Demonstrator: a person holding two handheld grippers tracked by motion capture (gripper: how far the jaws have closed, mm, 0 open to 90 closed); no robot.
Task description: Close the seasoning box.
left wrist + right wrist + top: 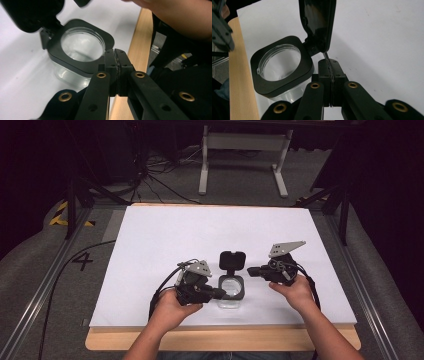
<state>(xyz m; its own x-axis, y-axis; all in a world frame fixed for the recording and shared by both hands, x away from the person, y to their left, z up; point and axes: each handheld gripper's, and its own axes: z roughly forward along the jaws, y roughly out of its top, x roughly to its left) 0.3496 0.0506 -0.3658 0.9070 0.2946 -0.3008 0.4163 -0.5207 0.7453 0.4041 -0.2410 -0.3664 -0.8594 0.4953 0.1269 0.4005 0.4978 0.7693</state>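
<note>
A clear container with a black square rim stands near the front of the white board. Its hinged black lid stands open at the far side. My left gripper is shut with nothing in it, and its tips rest by the container's near left rim. In the left gripper view the shut jaws sit just beside the rim of the container. My right gripper is shut, right of the lid. In the right gripper view its tips lie just below the lid's hinge, beside the container.
The board lies on a wooden table whose front edge runs below the hands. Metal rails flank the table. Behind it on the floor are a white frame and cables.
</note>
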